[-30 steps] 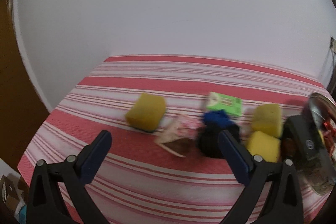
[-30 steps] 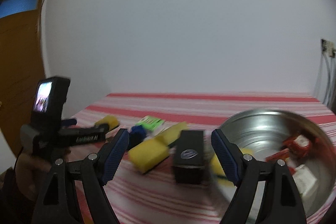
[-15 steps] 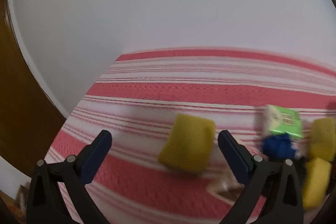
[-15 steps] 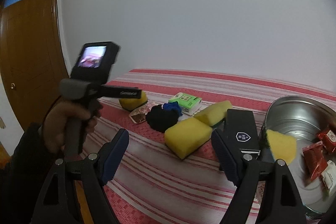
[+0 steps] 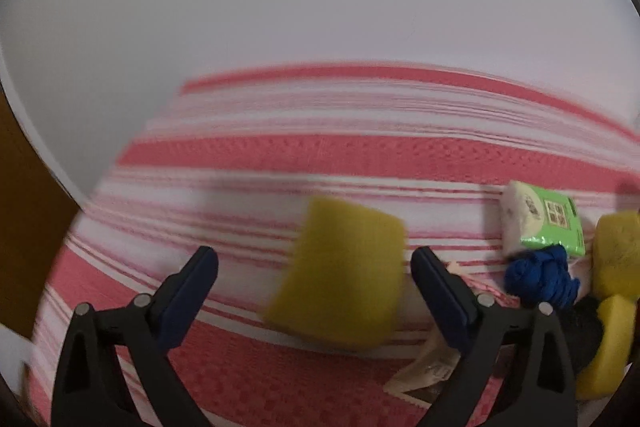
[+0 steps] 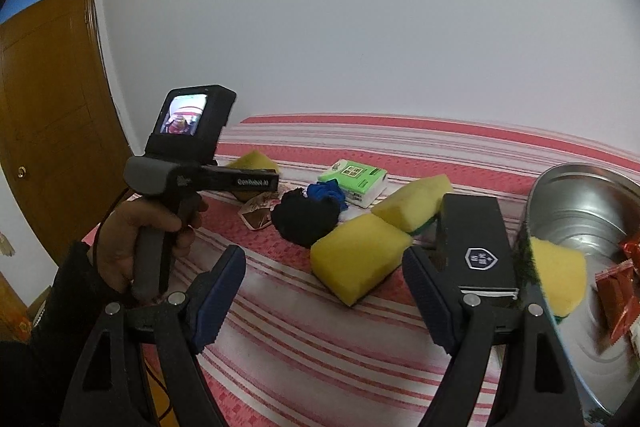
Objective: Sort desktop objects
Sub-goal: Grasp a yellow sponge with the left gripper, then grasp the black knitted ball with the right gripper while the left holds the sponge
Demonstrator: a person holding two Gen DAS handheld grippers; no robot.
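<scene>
Between the spread left tool (image 5: 314,263) jaws lies a yellow sponge (image 5: 340,273).

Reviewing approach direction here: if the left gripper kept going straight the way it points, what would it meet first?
Probably the yellow sponge lying alone on the striped cloth; it sits framed between the open left gripper fingers, though blur hides depth.

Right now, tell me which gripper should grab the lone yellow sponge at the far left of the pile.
Left. The left gripper is open with the lone yellow sponge framed between its fingers; the right gripper faces another sponge.
</scene>
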